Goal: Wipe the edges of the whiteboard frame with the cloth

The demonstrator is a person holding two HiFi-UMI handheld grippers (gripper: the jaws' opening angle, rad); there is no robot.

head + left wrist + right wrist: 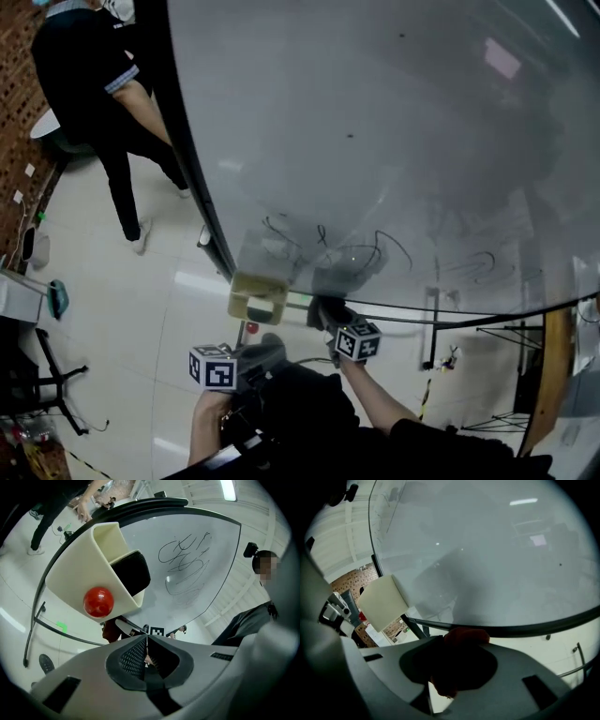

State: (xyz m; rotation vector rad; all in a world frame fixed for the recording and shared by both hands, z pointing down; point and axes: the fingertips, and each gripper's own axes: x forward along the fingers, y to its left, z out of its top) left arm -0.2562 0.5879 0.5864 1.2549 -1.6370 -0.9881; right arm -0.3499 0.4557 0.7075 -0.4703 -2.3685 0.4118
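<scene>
The whiteboard fills the head view, its black frame running down the left side and along the bottom. My right gripper is shut on a dark reddish cloth, held just under the bottom frame edge. A cream tray hangs at the board's lower left corner. In the left gripper view it holds a black eraser and carries a red ball. My left gripper is shut and holds nothing, low and left of the tray. Pen scribbles mark the board.
A person in dark clothes stands on the tiled floor left of the board. A black stand base and clutter sit at the far left. The board's legs and cables are below its bottom edge.
</scene>
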